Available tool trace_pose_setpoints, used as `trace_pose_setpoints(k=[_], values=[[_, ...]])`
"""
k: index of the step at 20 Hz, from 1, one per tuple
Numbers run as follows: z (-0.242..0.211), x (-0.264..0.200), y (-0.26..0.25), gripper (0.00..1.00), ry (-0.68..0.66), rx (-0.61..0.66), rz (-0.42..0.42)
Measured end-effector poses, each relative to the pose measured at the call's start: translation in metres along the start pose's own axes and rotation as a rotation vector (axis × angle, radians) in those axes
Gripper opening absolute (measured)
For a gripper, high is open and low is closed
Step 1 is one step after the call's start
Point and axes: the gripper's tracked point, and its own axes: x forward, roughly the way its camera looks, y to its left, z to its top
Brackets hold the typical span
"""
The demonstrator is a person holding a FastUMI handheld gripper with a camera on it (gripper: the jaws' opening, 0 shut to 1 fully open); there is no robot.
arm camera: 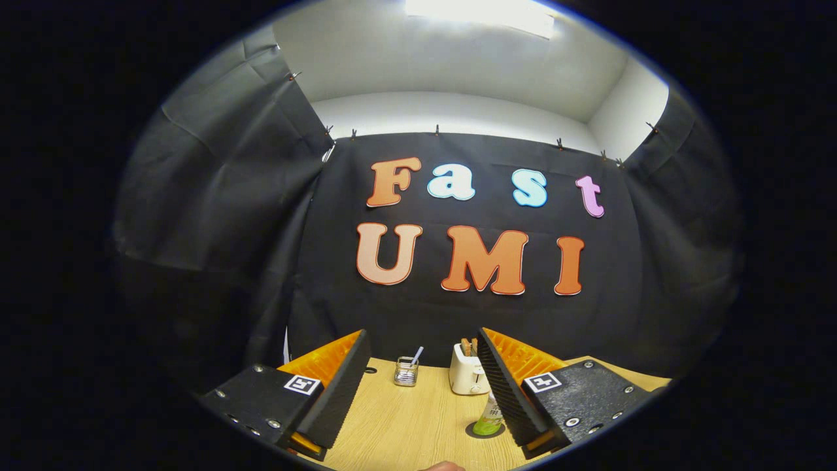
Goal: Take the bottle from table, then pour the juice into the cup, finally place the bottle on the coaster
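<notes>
With the gripper (418,399) fingers spread and empty, the right one could clip the juice bottle (489,418) off its dark coaster (472,430).

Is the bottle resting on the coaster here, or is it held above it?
Touching. The gripper view shows the bottle with its base on the dark coaster, no gap visible. The tool is open; its right finger overlaps the bottle's edge.

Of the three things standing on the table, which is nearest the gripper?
The bottle, on the coaster beside one finger of the open gripper; glass and toaster stand farther back.
</notes>
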Motion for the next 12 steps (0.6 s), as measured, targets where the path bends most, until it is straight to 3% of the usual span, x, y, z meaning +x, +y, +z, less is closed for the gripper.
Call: trace_pose_setpoints(k=[12], values=[[0.011,0.000,0.003,0.98,-0.015,0.026,0.032]])
